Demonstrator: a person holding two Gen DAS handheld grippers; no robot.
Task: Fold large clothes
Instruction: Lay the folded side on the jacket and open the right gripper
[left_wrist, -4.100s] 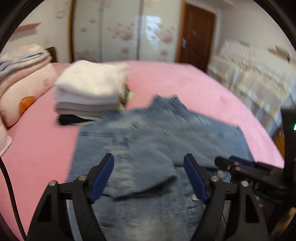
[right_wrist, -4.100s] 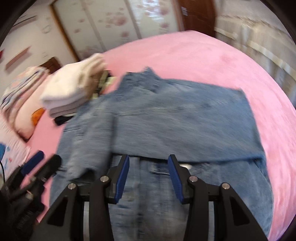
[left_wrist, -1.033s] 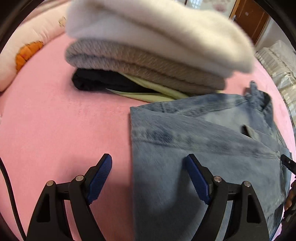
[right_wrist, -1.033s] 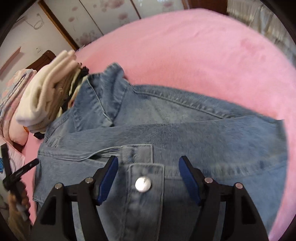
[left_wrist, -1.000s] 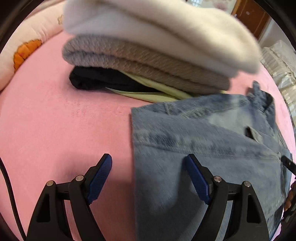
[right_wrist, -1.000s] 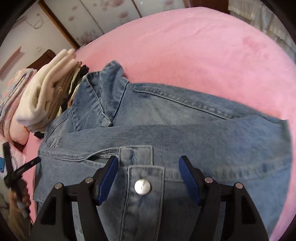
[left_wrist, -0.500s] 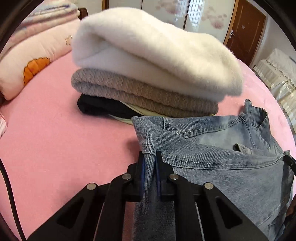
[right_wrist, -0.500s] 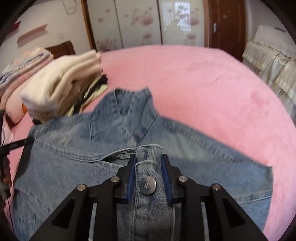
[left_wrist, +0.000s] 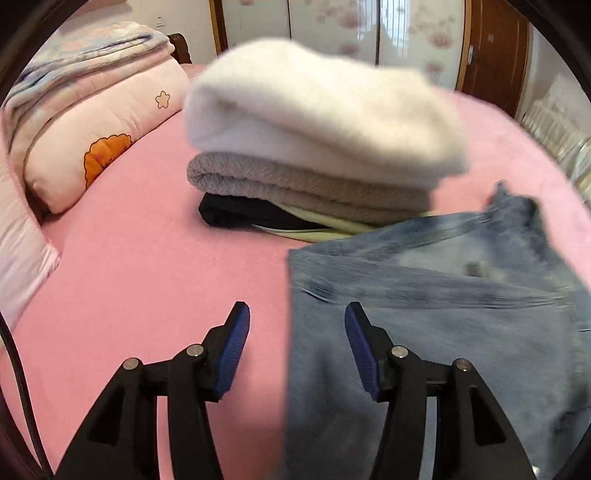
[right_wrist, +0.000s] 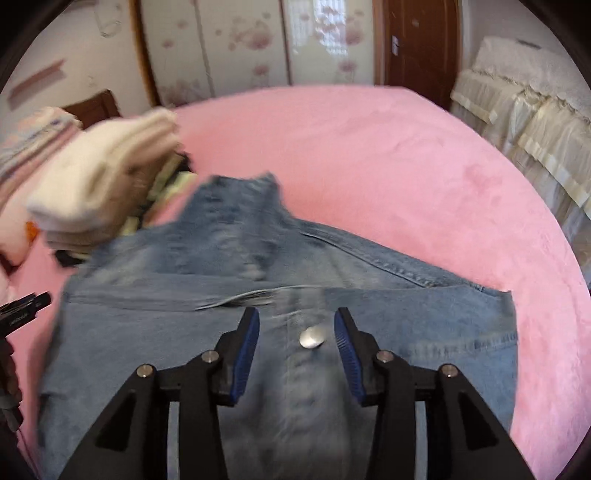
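Note:
A blue denim jacket (left_wrist: 443, 314) lies folded on the pink bed (left_wrist: 147, 258). My left gripper (left_wrist: 295, 314) hovers over the jacket's left edge. Its jaws are opening, and the hem shows below the gap without either pad touching it. In the right wrist view the jacket (right_wrist: 369, 266) spreads across the middle with its collar pointing away. My right gripper (right_wrist: 297, 317) hangs above the front placket, jaws opening. A metal button (right_wrist: 312, 338) shows in the gap below them, and the pads stand clear of the cloth.
A stack of folded clothes (left_wrist: 314, 122), white on top, sits just behind the jacket's left corner. Pink pillows and quilts (left_wrist: 92, 129) lie at the far left. A second bed with cream covers (right_wrist: 517, 122) stands to the right. A wardrobe and a brown door are behind.
Both grippers, open a second ago, shut on the denim half a second ago, the left on the hem and the right on the placket. Both have since let go and lifted.

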